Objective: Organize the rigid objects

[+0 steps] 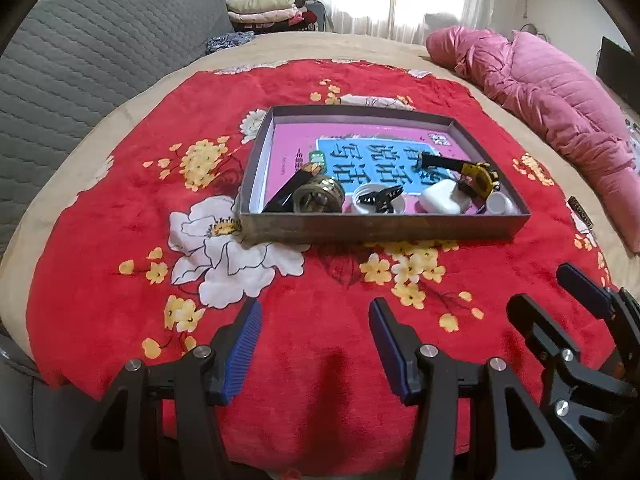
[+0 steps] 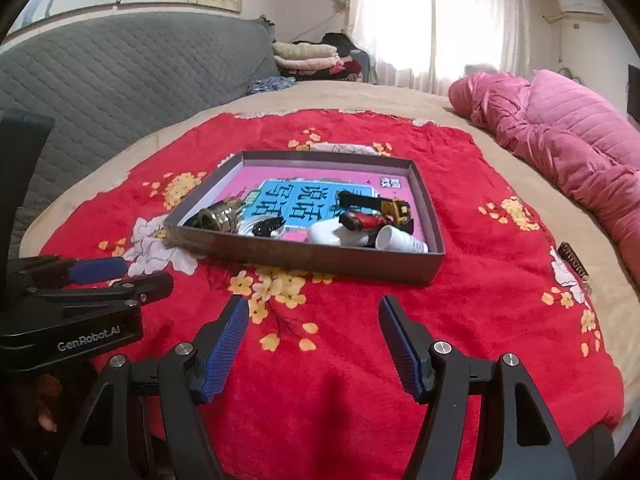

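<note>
A shallow grey box (image 1: 384, 229) (image 2: 304, 258) with a pink and blue printed bottom sits on a red flowered blanket (image 1: 320, 320) (image 2: 460, 320). Inside it lie a metal ring part (image 1: 318, 197) (image 2: 218, 216), a black hair clip (image 1: 380, 197) (image 2: 269, 227), a white case (image 1: 442, 197) (image 2: 326, 234), a yellow toy truck (image 1: 478, 176) (image 2: 396, 207), a red toy car (image 2: 364, 221) and a small white cup (image 1: 499, 203) (image 2: 398, 240). My left gripper (image 1: 316, 344) is open and empty, in front of the box. My right gripper (image 2: 312, 344) is open and empty beside it.
A pink quilted coat (image 1: 552, 100) (image 2: 568, 140) lies at the right of the bed. A grey padded headboard (image 1: 100, 68) (image 2: 120, 76) stands at the left. Folded clothes (image 1: 264, 12) (image 2: 312, 58) are stacked at the back. The blanket's front edge is near the grippers.
</note>
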Action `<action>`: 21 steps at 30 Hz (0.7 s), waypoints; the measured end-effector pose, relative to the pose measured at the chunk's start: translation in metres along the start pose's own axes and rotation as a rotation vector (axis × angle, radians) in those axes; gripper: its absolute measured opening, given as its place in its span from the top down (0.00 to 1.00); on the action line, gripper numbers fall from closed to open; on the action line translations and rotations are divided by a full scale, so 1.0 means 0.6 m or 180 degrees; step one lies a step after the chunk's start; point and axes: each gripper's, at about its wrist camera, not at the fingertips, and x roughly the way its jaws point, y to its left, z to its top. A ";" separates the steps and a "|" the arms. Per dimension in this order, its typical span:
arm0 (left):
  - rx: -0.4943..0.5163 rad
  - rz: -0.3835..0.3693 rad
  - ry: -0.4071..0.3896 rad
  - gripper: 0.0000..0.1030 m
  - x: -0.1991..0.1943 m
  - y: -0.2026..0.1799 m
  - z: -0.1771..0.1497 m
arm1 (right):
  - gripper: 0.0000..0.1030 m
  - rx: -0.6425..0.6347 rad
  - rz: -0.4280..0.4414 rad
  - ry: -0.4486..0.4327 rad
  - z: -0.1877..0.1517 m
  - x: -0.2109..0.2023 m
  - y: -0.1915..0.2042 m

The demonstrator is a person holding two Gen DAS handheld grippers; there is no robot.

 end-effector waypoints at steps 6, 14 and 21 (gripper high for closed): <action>0.0027 -0.0007 0.0024 0.47 0.010 -0.005 -0.005 | 0.33 0.0085 0.0003 0.0107 -0.005 0.014 -0.010; 0.0069 -0.0027 0.0090 0.47 0.025 -0.012 -0.010 | 0.33 0.0132 -0.0011 0.0209 -0.011 0.028 -0.016; 0.0062 -0.0016 0.0124 0.47 0.031 -0.012 -0.010 | 0.33 0.0186 -0.0013 0.0227 -0.012 0.030 -0.023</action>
